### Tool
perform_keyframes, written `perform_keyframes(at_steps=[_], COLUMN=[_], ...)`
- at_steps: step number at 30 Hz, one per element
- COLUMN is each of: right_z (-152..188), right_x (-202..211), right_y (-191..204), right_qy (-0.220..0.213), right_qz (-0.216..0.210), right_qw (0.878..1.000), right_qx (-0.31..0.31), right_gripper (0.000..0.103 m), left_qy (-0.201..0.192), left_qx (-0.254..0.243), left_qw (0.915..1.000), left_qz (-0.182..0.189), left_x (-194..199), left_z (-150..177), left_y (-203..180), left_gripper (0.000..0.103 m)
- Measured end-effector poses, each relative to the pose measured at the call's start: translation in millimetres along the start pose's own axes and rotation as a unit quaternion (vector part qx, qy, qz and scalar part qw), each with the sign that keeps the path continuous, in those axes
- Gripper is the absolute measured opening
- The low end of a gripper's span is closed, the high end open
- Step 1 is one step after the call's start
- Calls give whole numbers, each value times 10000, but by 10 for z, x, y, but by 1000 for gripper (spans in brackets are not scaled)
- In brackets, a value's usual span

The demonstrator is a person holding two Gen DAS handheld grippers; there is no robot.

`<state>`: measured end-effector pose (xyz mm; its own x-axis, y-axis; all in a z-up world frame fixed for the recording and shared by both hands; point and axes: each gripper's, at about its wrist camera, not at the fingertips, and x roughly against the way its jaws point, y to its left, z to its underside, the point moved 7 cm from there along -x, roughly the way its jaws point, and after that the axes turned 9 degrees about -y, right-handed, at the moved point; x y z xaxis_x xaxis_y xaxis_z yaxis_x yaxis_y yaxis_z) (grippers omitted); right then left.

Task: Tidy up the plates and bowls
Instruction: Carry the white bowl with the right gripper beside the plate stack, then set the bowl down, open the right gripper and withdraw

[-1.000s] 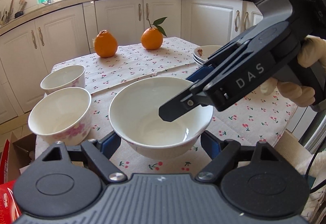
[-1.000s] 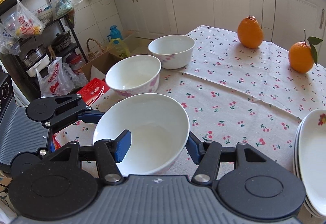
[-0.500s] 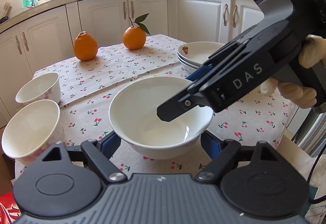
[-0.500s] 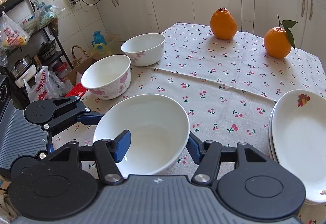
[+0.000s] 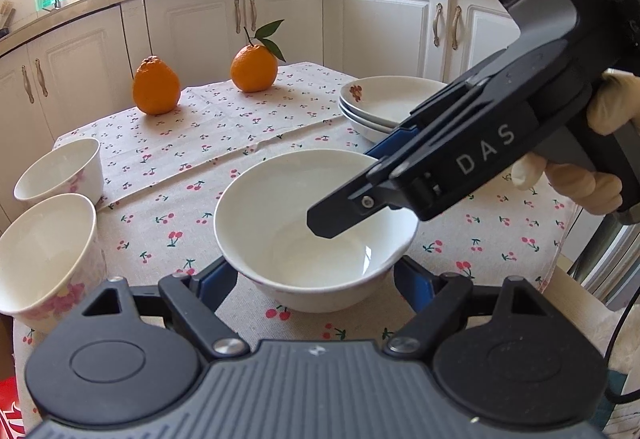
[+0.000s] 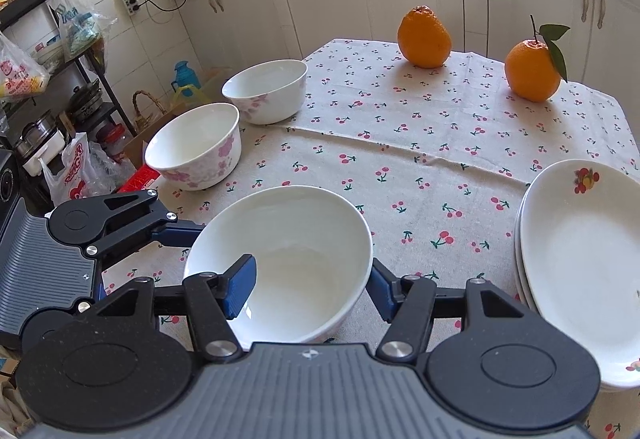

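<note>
Blue-padded fingers of your right gripper [image 6: 310,289] pinch the wall of the plain white bowl [image 6: 280,263], one pad inside the rim, the other outside; the tool slants down from your gloved right hand [image 5: 592,167]. Your left gripper [image 5: 310,281] is level and low, spread wide with a pad on either side of the bowl; contact cannot be judged. It rests on the cherry-print cloth [image 6: 420,143], between two floral bowls [image 6: 196,151] and stacked plates [image 6: 580,255].
</note>
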<state>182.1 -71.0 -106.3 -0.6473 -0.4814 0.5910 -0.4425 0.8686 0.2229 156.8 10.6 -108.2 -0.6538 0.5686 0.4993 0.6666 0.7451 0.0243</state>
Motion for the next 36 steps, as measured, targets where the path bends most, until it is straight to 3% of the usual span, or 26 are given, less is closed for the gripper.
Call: perform_keyframes(at_steps=[3,4,6,8,15,21,36], right_z=[0,-6,-34,-63,-107,-217,-453], right_x=[-3,-1,19,47,49,55,-328], right_y=[4,9,25,47,102,259,868], right_qy=[1,-7,-98,-191,-211,-334,-282], right_qz=[-5,-7,34,89,189,213,-193], right_qw=[10000,10000,9999,9996,9992,9970,9817], right_qx=[3,12,67,160,292,663,1872], right_gripper=[68,71,96,103,103,103,103], left_qy=[-36,-81,-158,-208,-129,-178,-124], left_qx=[1,-26,-67,-46,65,158,526], left_qw=[10000,10000,9999,9998,9999,9990,9885], left_qz=[1,-6,-22,12,-37,-366,-1409], left_x=[2,14,43,80,221,504,986], left_z=[-3,-10,-23,-30,51,81,46], left_y=[13,13,12,13,31,188,1279], left_gripper=[86,90,99,100,100,100,100])
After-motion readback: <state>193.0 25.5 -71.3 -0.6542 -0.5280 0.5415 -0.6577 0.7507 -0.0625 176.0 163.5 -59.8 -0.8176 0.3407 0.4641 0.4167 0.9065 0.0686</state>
